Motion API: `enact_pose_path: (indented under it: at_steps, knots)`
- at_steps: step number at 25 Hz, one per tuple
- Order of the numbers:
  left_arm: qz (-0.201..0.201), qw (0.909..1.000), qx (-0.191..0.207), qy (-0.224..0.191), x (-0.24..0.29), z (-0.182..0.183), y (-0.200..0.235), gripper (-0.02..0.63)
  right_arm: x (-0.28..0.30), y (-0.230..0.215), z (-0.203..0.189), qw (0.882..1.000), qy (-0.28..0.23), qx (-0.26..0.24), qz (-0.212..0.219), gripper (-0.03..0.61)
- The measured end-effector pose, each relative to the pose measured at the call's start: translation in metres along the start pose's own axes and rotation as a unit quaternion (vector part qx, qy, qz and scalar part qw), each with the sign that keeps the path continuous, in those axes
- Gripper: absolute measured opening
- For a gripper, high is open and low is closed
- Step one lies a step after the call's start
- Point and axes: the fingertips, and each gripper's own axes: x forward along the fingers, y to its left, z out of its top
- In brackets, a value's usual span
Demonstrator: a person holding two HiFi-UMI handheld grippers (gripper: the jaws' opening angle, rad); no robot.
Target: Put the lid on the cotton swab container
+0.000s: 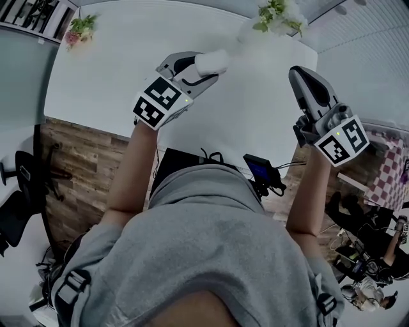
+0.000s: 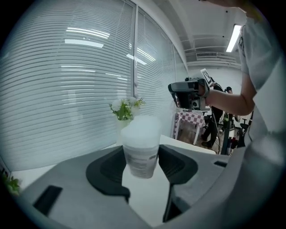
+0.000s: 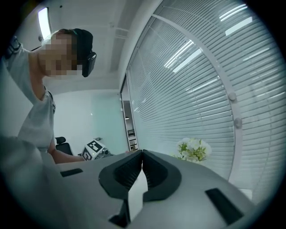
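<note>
My left gripper [image 1: 203, 66] is raised over the white table [image 1: 255, 128] and shut on the cotton swab container [image 1: 212, 61]. In the left gripper view the container [image 2: 142, 145] is a frosted white tub with a printed label, held upright between the black pads [image 2: 109, 167] of the left gripper [image 2: 142, 164]. Whether its top is a lid I cannot tell. My right gripper [image 1: 299, 71] hangs to the right of it, apart from the container. Its jaws are shut with nothing between them, as the right gripper view shows at the right gripper [image 3: 142, 157]. The right gripper [image 2: 187, 91] also shows in the left gripper view.
A vase of white flowers [image 1: 278, 16] stands at the table's far edge, close beyond the container, and a pink bouquet [image 1: 80, 29] at the far left. Window blinds [image 2: 67, 89] run behind the table. A checked tablecloth [image 1: 383, 179] and cables lie to the right.
</note>
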Motion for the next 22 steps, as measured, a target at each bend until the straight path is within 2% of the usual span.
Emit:
enact_pose_path:
  at_steps: [12,22]
  knots:
    - [0.028,0.999,-0.021,0.029,0.019,-0.039,0.017,0.23,-0.014,-0.021,-0.027,0.999,-0.006,0.026,-0.032,0.025]
    - [0.038,0.9976,-0.034,0.047,0.047,-0.072,0.033,0.23,-0.012,-0.033,-0.05,0.998,0.004,0.044,-0.041,0.025]
